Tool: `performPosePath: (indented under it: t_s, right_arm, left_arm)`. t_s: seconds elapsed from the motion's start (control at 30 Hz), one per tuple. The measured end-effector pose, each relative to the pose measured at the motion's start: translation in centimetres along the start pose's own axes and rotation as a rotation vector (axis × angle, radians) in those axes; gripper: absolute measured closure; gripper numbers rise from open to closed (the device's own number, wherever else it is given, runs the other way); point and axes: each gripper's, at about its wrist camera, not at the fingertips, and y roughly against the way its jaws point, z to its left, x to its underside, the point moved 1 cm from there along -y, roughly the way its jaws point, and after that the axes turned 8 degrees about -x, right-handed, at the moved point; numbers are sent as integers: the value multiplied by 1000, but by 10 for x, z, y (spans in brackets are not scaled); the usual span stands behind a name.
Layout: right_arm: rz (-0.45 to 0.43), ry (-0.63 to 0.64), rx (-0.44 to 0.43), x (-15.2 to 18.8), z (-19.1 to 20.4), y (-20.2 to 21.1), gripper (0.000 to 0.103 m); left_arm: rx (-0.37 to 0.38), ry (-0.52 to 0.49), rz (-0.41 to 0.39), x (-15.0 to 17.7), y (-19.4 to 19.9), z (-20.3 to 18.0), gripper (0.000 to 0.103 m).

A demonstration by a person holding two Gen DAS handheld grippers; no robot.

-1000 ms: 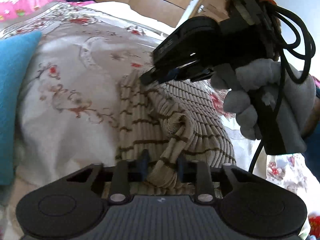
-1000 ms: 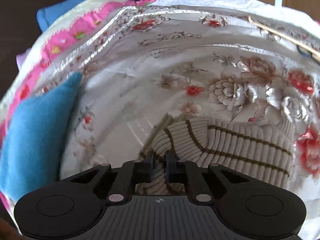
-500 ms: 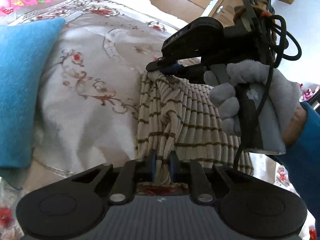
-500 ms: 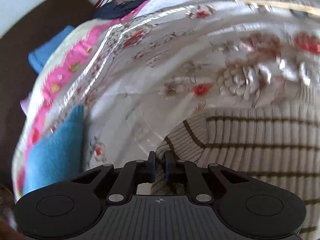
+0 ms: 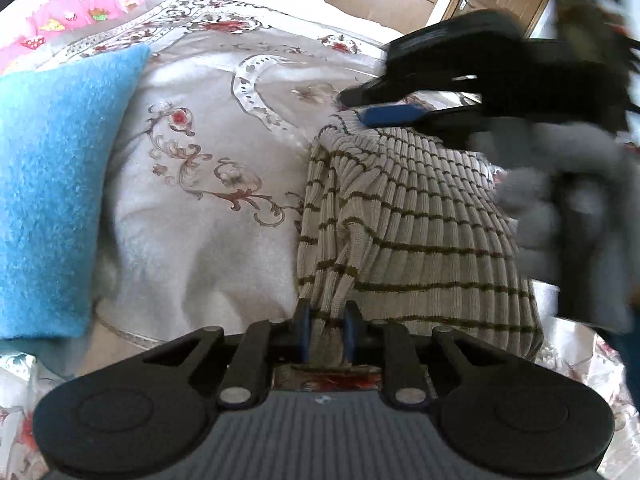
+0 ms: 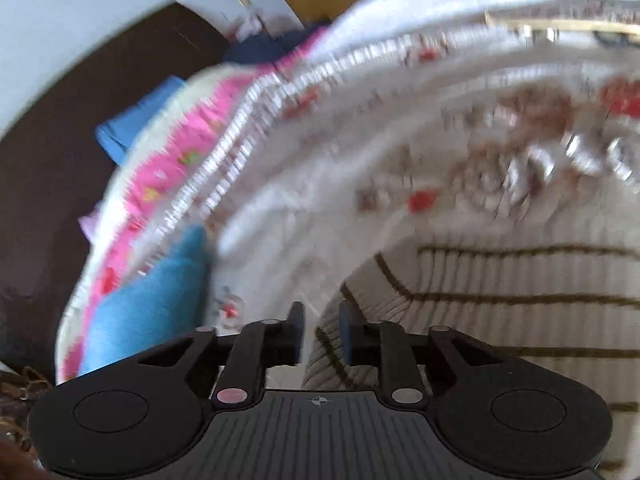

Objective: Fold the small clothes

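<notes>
Sweater: a ribbed, striped sweater (image 5: 416, 224) lies folded on the flowered bedspread (image 5: 224, 160), beside a blue cushion (image 5: 52, 184).
Left hand-held gripper (image 5: 326, 330): clamped on a bunched edge of the knit.
Right hand-held gripper (image 6: 320, 334): jaws just opened; the sweater's corner sits loose between them, unpinched; view blurred.

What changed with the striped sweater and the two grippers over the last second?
The right gripper has just been opening; its jaws now stand apart at the sweater's far corner, which it pinched before. The left gripper loosened slightly but is still shut on the near edge. The sweater now lies flatter on the bedspread. The blue cushion stayed put.
</notes>
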Motion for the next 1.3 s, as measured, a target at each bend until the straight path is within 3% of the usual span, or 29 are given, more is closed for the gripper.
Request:
performPosePath:
  t_s: [0.2, 0.33, 0.5, 0.63, 0.73, 0.93, 1.0, 1.13, 1.2, 1.3]
  right_arm:
    - [-116, 42, 31, 33, -19, 92, 73]
    - [-119, 7, 92, 74, -46, 127, 73]
    - [-93, -34, 118, 117, -67, 125, 72]
    - [-120, 25, 114, 117, -63, 127, 70]
    - [-118, 58, 120, 121, -64, 126, 68]
    - [-23, 40, 86, 130, -72, 123, 67]
    - [20, 48, 100, 134, -75, 116, 63]
    - [17, 51, 84, 135, -70, 121, 62]
    - [21, 57, 75, 137, -67, 122, 62]
    - [54, 76, 95, 142, -67, 113, 63]
  left_arm:
    - [-28, -23, -20, 1, 13, -7, 70]
    - [-43, -57, -76, -3, 32, -13, 70]
    - [-77, -112, -182, -28, 42, -33, 70]
    - [-61, -120, -221, -48, 36, -45, 70]
    - [-52, -168, -190, -54, 12, -61, 70]
    - [-124, -190, -87, -44, -29, -64, 69]
    - [-134, -203, -82, -43, -31, -63, 68]
    - [-142, -181, -89, -47, -19, -65, 69]
    - [-144, -212, -116, -44, -9, -70, 69]
    - [-165, -255, -97, -37, -14, -72, 68]
